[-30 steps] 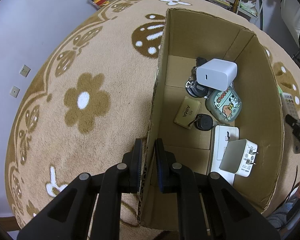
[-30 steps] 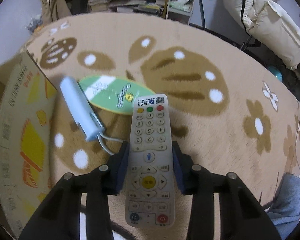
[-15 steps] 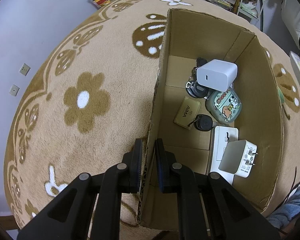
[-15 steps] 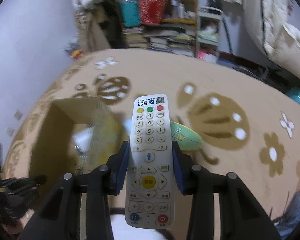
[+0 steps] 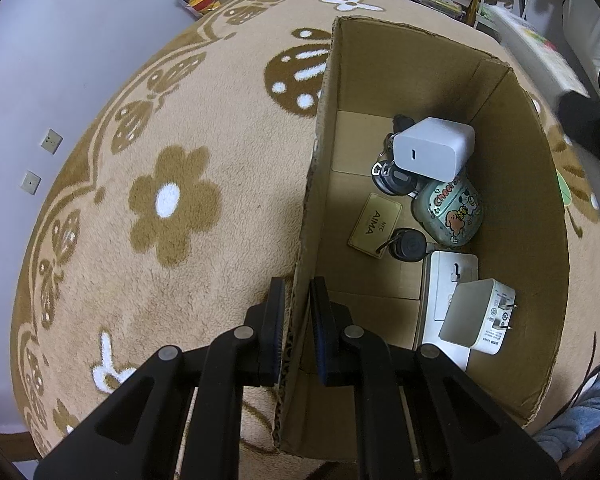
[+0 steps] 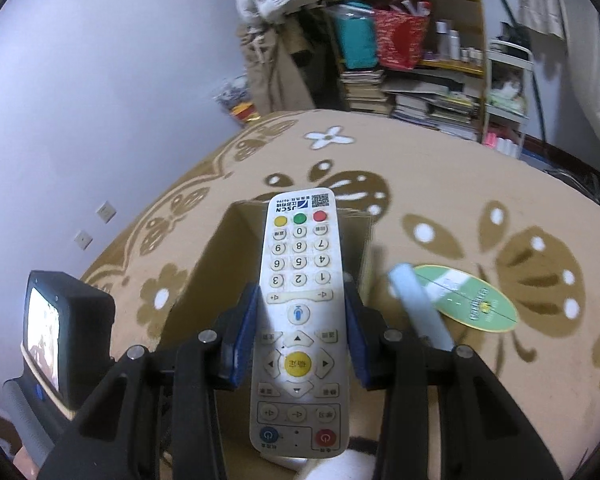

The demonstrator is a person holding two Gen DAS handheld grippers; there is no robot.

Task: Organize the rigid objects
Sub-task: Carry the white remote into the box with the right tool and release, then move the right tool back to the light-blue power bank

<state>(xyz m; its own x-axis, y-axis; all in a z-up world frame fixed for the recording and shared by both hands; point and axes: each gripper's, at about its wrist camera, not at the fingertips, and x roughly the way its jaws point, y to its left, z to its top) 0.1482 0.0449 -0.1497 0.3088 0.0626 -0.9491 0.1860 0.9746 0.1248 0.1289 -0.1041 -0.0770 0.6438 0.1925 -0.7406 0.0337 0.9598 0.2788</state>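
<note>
Overhead, right hand-held gripper (image 6: 300, 320) clamping remote (image 6: 298, 300), cardboard box (image 5: 540, 200) below (open-topped)

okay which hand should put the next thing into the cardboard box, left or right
Right. The right gripper is already shut on the white remote, with the cardboard box just beyond it. The left gripper is busy clamping the box's near wall.

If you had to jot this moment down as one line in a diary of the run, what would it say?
left gripper: shut on brown cardboard box wall | right gripper: shut on white remote control, above box | next: probably put remote in
</note>
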